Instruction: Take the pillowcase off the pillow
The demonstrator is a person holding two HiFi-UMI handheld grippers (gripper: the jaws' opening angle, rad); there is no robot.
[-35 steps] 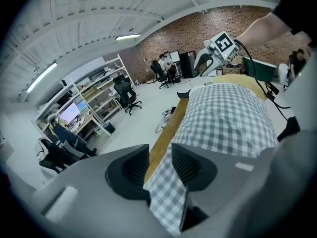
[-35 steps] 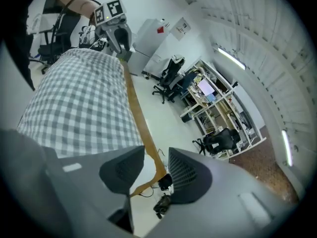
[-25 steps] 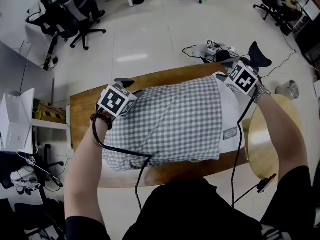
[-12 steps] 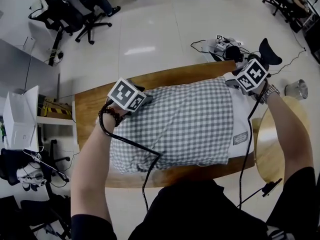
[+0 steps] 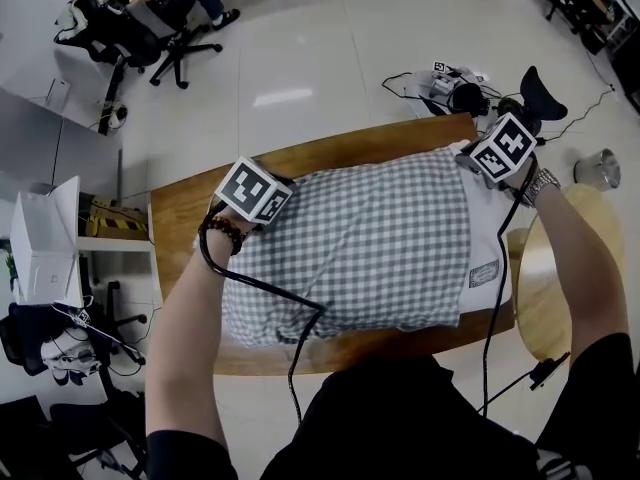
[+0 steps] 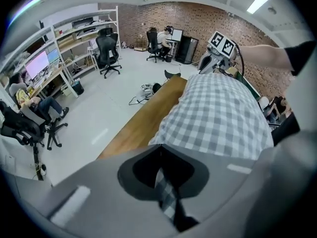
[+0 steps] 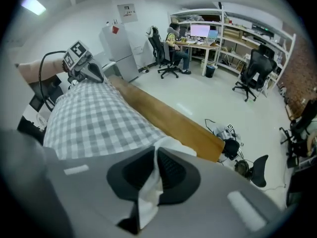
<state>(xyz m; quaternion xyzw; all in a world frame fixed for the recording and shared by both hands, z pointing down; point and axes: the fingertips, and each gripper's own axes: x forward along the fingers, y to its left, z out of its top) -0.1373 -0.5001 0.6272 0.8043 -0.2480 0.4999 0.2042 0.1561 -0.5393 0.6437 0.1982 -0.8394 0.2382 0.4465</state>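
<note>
A pillow in a grey-and-white checked pillowcase (image 5: 350, 248) lies on the wooden table (image 5: 330, 158). The bare white pillow (image 5: 488, 238) sticks out of the case's open right end. My left gripper (image 5: 270, 183) sits at the case's far left corner. Its jaws have just been closing and are now shut on a fold of checked cloth (image 6: 166, 192). My right gripper (image 5: 470, 156) is at the far right corner. Its jaws have also just been closing and now pinch white pillow fabric (image 7: 148, 192). Each gripper view shows the other gripper across the pillow.
A round wooden stool top (image 5: 560, 268) stands close at the right of the table. Cables and a headset (image 5: 450, 83) lie on the floor beyond the table, with a metal cup (image 5: 600, 166) to the right. Office chairs (image 5: 150, 38) and a white box (image 5: 45, 243) are at the left.
Both grippers have sunk a little onto the pillow's far corners. The pillow lies where it was.
</note>
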